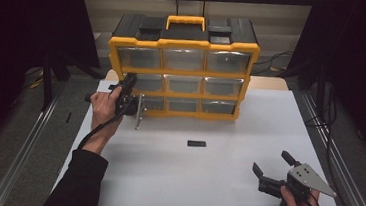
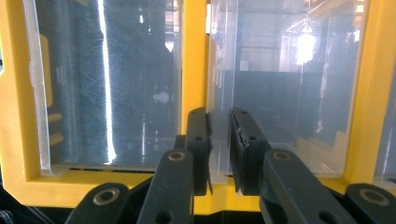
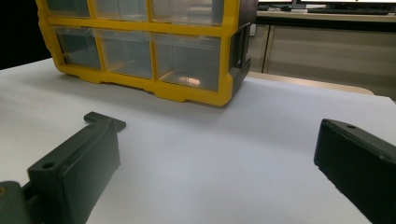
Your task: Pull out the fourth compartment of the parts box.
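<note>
On the white desk (image 1: 205, 170), the yellow drawer cabinet (image 1: 181, 72) stands at the far edge, fronts facing the person. The left gripper (image 2: 219, 149) pinches a clear drawer handle (image 2: 218, 140), its drawer hard to identify. The right gripper (image 1: 268, 165) gapes wide near the front right corner.

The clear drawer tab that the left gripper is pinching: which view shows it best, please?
The left gripper view: the drawer tab sits close-up, clamped by the left gripper. In the high view the hand covers it.
</note>
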### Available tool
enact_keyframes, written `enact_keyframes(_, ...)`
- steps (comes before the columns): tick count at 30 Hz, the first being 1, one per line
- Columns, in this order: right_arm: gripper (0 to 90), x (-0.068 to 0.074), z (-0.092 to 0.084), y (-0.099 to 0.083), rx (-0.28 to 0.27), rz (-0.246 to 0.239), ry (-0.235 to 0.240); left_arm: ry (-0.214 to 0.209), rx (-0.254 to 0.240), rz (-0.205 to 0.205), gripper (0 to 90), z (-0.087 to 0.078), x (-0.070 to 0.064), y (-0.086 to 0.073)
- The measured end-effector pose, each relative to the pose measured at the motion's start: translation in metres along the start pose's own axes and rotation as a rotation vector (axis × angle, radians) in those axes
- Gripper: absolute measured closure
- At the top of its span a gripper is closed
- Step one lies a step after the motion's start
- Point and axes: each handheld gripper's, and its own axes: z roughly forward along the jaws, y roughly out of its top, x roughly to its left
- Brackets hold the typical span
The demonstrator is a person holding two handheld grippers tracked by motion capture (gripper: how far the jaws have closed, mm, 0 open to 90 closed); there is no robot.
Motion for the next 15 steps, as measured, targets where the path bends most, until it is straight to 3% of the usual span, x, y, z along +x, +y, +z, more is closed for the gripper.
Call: enact_keyframes(15, 0.0, 0.0004, -0.0002, 0.0, 0.0, -0.002, 0.002, -0.002, -0.018, 0.004, 79.5, -0.0047, 0.002, -0.0018)
